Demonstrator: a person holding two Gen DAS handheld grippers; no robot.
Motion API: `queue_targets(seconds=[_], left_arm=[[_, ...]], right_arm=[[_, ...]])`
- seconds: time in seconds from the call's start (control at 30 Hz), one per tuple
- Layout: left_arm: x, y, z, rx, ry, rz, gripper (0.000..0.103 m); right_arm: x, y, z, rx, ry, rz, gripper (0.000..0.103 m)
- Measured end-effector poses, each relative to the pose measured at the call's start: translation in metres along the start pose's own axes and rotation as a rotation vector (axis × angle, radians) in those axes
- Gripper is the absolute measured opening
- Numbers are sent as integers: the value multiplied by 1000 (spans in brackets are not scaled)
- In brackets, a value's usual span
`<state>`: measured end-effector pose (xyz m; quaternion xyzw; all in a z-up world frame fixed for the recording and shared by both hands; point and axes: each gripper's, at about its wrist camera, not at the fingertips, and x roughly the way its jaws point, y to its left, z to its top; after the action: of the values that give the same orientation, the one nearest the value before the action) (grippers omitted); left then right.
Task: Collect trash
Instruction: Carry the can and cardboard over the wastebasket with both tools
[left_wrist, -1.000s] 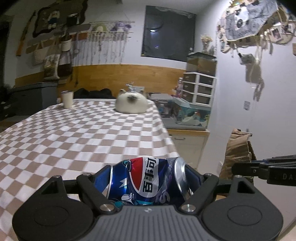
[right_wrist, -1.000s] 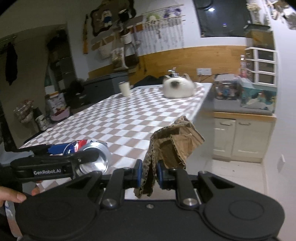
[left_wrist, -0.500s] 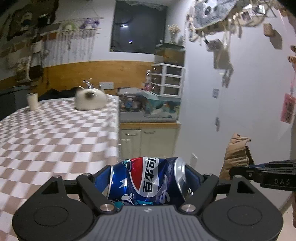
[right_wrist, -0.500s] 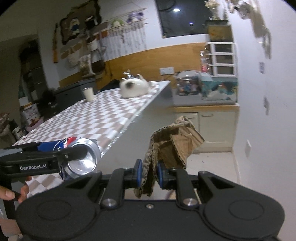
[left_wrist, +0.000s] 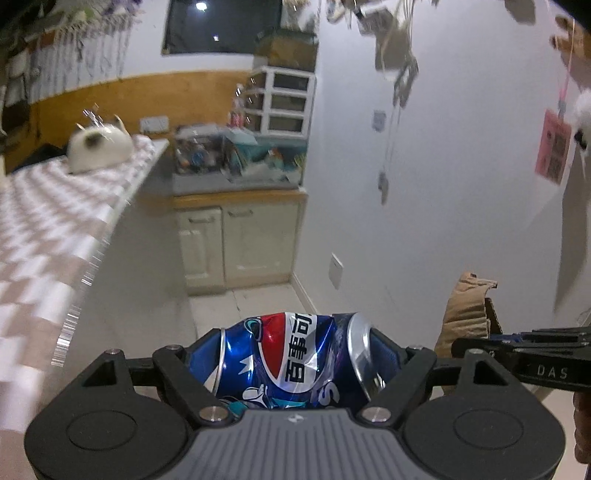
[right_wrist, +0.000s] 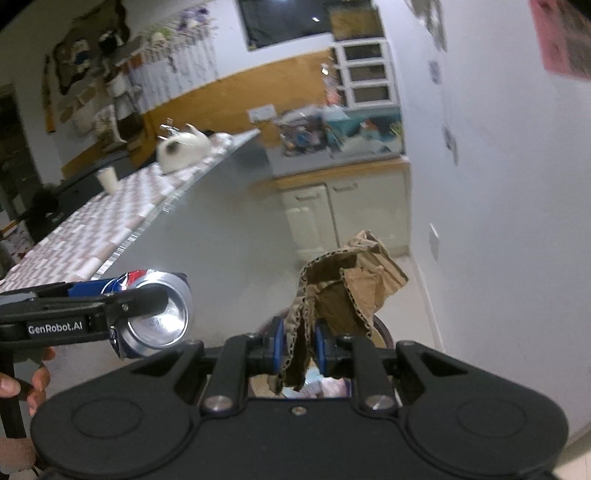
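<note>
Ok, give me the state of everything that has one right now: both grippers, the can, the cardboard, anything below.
left gripper: shut on the can, holding it across its length
can: crushed, dented, lifted off the table
right gripper: shut on the cardboard
cardboard: crumpled, torn, sticking up from the pads
bin: under the right gripper, mostly hidden, something pale inside
cabinet doors: closed
</note>
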<state>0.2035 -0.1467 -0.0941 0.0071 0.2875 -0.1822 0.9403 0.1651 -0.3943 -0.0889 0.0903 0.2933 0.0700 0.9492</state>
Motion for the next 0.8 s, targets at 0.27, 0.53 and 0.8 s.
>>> queue_targets(seconds=[0.27,0.53,0.8], left_arm=[[76,-1,-19,-53,141,-23,83],[144,21,-36,-132,256,-3,83],[187,44,-41,-218,307,2,83]], right_arm=[[46,-37,-18,64,107,-25,18],[105,-55,-26,89,215,-17,19],[174,-51,-26,89,314,28,20]])
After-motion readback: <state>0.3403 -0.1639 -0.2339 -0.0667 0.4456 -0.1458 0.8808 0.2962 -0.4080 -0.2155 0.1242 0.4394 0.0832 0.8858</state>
